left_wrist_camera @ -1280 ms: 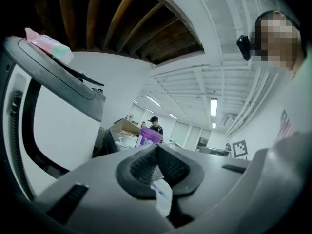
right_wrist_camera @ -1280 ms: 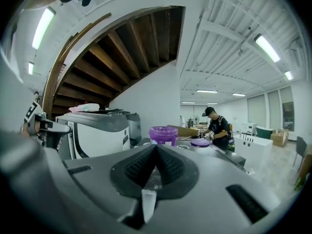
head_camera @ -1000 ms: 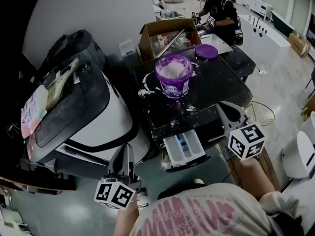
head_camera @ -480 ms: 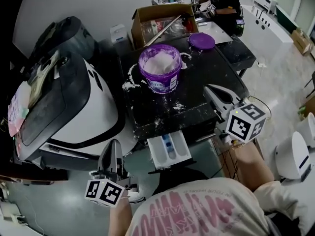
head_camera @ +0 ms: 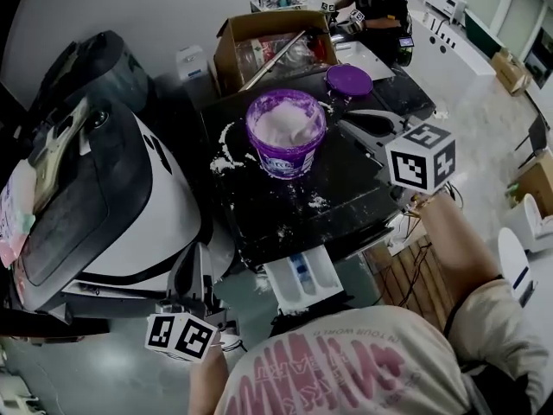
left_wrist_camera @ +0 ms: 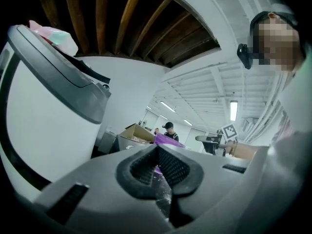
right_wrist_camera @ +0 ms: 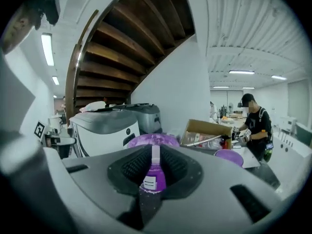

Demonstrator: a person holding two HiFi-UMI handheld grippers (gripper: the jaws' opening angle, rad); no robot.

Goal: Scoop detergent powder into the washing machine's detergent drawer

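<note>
Laundry gear fills the head view: a dark-topped washing machine stands in the middle, with a second white and grey machine just beside it on the left and an open cardboard box behind. On the dark top sits the purple detergent tub, uncovered and nearly full of white detergent powder; its purple lid lies on the same top, behind and to the right. At the machine's front edge the detergent drawer is pulled out, its pale compartments showing, with no fresh heap of powder in them that I can make out. I judge the step in hand to be the reach for the powder, with scooping not yet begun. The right gripper is level with the tub's right side; its jaws have just been opening to a narrow gap with nothing between them, the tub showing through it farther off. The left gripper hangs low beside the drawer, tips together and empty. No scoop is visible, so the next move calls for finding one in or near the tub. White spilled powder dusts the top around the tub.
</note>
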